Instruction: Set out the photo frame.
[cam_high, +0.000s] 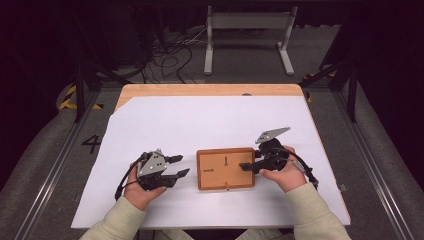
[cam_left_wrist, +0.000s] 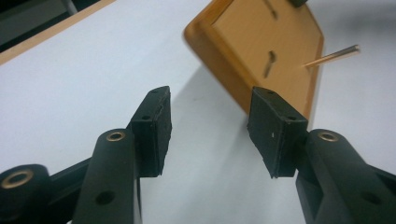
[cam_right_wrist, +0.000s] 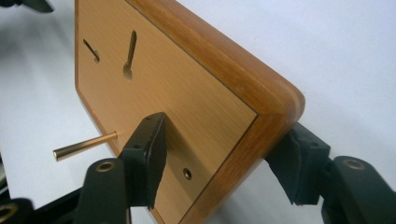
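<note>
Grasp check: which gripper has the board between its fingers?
The right gripper: its fingers straddle a corner of the wooden board. The left gripper hangs open over paper.

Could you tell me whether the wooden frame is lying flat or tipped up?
Tipped: the rectangular brown wooden frame has one edge lifted off the white sheet, between the right tool's jaws.

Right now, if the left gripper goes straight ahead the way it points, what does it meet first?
Probably the wooden board. The left gripper has open jaws, with nothing between them, aimed at the board's near edge over bare white sheet. Depth is unclear.
</note>
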